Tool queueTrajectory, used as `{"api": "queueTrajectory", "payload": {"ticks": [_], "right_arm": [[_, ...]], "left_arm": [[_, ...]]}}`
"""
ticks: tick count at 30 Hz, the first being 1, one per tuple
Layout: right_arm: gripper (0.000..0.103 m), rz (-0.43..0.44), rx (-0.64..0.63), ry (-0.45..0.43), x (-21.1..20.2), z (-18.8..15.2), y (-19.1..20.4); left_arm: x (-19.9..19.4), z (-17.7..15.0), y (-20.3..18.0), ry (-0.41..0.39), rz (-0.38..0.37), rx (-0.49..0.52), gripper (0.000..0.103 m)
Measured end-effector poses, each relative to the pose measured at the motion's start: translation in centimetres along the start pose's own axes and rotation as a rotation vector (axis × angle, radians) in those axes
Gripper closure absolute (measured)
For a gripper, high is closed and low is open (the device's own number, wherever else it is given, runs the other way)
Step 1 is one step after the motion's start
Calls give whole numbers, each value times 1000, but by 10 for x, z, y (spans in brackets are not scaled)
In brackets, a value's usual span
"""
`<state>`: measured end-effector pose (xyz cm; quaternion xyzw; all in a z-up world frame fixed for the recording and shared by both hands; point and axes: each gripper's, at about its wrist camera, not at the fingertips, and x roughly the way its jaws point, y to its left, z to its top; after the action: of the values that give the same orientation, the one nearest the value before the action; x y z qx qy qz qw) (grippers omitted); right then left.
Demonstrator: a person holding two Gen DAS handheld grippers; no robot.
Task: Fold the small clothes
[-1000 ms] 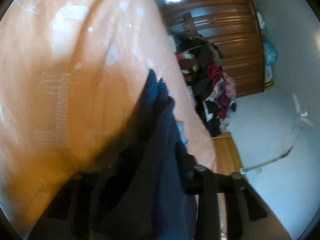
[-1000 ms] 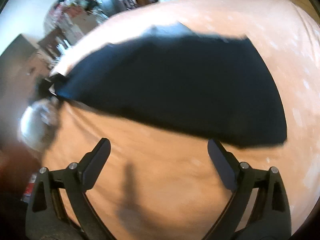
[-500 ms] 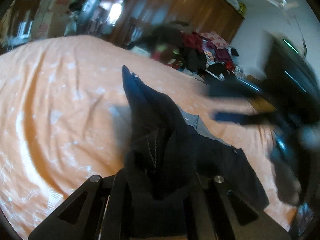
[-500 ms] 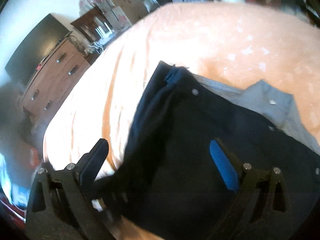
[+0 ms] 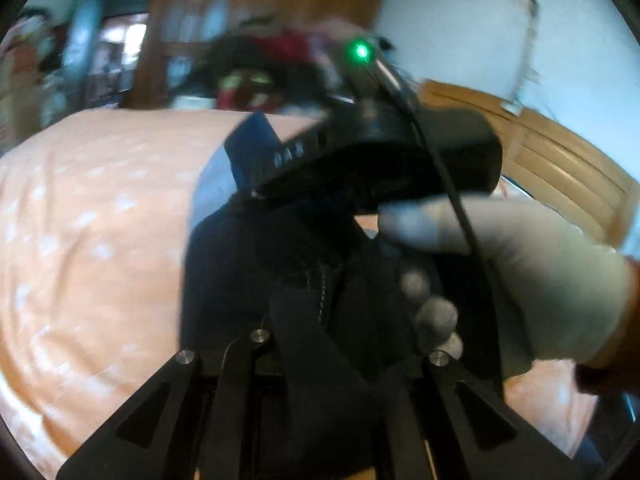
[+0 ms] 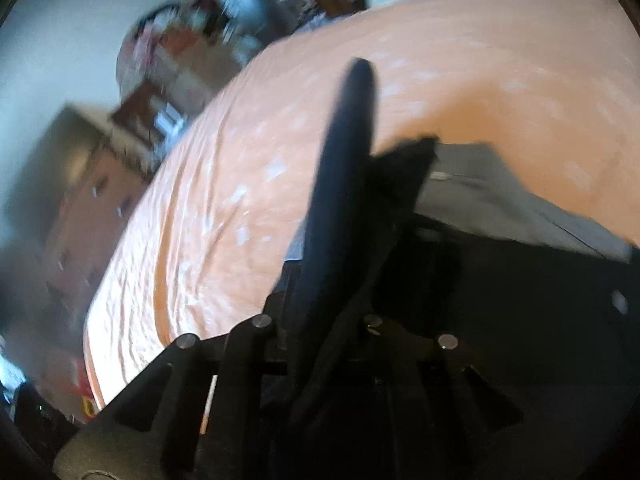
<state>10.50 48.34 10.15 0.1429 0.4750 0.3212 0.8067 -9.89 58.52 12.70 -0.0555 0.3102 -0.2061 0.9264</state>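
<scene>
An orange bedsheet speckled with white spreads under me, with a wooden wardrobe and a heap of clothes far ahead, all smeared by motion. My left gripper is clamped on a bunch of the dark navy garment, its cloth rising straight out from between my fingers; I judge it a small pair of shorts or trousers, though the blur keeps me from being sure. My right gripper is also pinched shut on that garment, a dark fold standing up ahead of its fingers. Seen from my left fingers, the right device, in a white-gloved hand, sits just ahead and to the right, very close. I think the two pinches are drawn together to lay one half of the cloth over the other. A grey-lined part lies on the sheet to the right of my right fingers. To the left of both grippers the sheet is open, plenty of room to set the fold down. The bed's edge falls away lower left in the right wrist view.
</scene>
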Motion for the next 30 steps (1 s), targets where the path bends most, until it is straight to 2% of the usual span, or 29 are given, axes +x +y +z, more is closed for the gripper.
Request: {"api": "queueTrajectory", "payload": {"ticks": [2, 4, 9, 16, 21, 23, 25, 27, 28, 29, 30], "right_arm": [[92, 23, 56, -30, -24, -10, -33], [92, 39, 119, -64, -48, -20, -74], [92, 51, 204, -65, -76, -38, -139], [92, 100, 301, -17, -92, -58, -216], [91, 197, 361, 22, -72, -62, -238], [87, 248, 416, 25, -73, -66, -241], [83, 260, 439, 39, -81, -73, -239], [70, 271, 434, 62, -92, -81, -231], [59, 278, 426, 72, -100, -86, -230], [51, 280, 413, 84, -107, -91, -226], [48, 280, 401, 99, -115, -98, -222]], "left_arm": [[16, 6, -30, 33, -49, 53, 96], [40, 7, -66, 83, -127, 97, 88], [92, 2, -125, 184, -192, 148, 85], [152, -12, -171, 312, -229, 150, 85], [189, -28, -183, 393, -205, 149, 68], [193, -29, -178, 400, -205, 157, 62], [185, -28, -178, 406, -212, 168, 60], [159, -27, -176, 408, -237, 168, 60], [142, -32, -181, 395, -250, 170, 60], [113, -32, -178, 354, -264, 183, 60], [95, -32, -172, 326, -267, 189, 59]]}}
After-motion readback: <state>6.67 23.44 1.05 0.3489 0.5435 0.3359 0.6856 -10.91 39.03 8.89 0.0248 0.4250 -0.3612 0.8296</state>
